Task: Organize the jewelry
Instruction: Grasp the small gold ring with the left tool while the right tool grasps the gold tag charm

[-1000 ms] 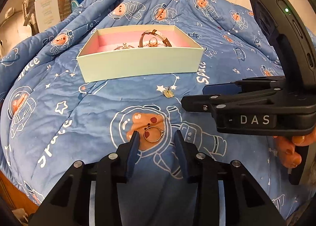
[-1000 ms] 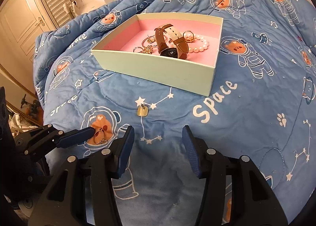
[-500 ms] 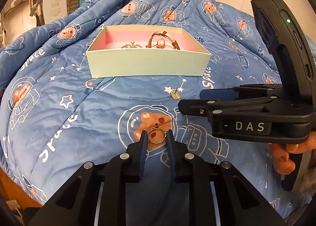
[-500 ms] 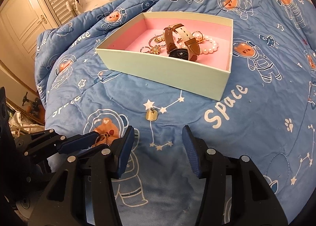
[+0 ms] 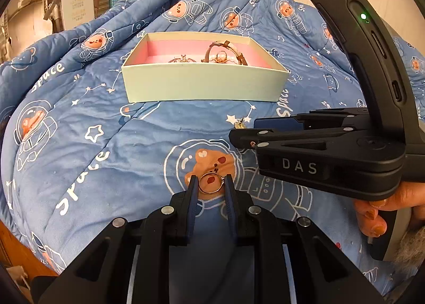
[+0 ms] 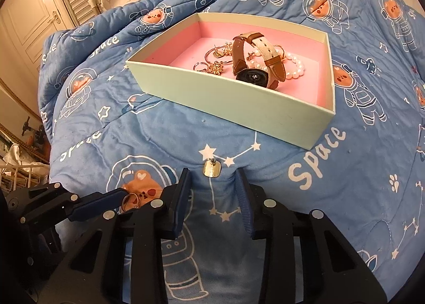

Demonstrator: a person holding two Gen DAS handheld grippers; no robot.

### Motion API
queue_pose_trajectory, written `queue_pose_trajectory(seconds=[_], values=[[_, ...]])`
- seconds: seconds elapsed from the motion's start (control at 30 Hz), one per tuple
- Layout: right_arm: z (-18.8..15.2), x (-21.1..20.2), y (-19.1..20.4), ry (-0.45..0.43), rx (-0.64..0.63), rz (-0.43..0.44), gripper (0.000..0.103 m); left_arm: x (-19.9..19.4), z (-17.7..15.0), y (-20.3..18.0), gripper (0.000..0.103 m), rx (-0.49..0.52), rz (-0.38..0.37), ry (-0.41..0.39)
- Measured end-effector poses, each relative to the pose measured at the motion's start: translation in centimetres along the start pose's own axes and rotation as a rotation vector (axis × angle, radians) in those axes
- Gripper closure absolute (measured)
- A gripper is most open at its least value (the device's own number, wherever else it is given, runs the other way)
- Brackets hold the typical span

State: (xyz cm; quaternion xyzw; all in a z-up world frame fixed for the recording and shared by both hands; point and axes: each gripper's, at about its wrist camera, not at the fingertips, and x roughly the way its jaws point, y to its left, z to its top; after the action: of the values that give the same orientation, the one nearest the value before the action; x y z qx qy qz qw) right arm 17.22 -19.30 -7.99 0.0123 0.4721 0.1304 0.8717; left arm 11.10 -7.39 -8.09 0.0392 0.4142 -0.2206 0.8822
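My left gripper (image 5: 209, 184) is shut on a thin gold ring (image 5: 209, 184), held just over the blue space-print quilt; the ring also shows in the right wrist view (image 6: 130, 201). A pale green box (image 5: 202, 83) with a pink lining sits farther back and holds a brown-strap watch (image 6: 255, 64), a pearl bracelet (image 6: 296, 64) and several gold pieces. A small gold square earring (image 6: 211, 170) lies on the quilt just beyond my right gripper (image 6: 213, 187), which is open and empty. In the left wrist view the earring (image 5: 240, 125) lies beside the right gripper (image 5: 265, 128).
The quilt (image 6: 345, 171) covers a rounded bed and falls away at the left and near edges. A white carton (image 5: 77, 3) and shelving stand behind the bed. A white louvred door (image 6: 39, 6) and clutter lie at the far left.
My left gripper has closed on the gold ring, which lay between its open fingers a second ago. My right gripper has moved forward toward the square earring and stays open.
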Motion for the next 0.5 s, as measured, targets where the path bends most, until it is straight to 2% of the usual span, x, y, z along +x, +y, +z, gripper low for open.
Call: queue_pose_trajectory(seconds=[0.2, 0.5], values=[[0.04, 0.14, 0.1, -0.006, -0.003, -0.004, 0.083, 0.04, -0.05, 0.05, 0.084, -0.005, -0.001, 0.001], [-0.16, -0.03, -0.1, -0.014, 0.009, 0.004, 0.089, 0.03, -0.1, 0.13, 0.084, -0.012, -0.003, -0.002]])
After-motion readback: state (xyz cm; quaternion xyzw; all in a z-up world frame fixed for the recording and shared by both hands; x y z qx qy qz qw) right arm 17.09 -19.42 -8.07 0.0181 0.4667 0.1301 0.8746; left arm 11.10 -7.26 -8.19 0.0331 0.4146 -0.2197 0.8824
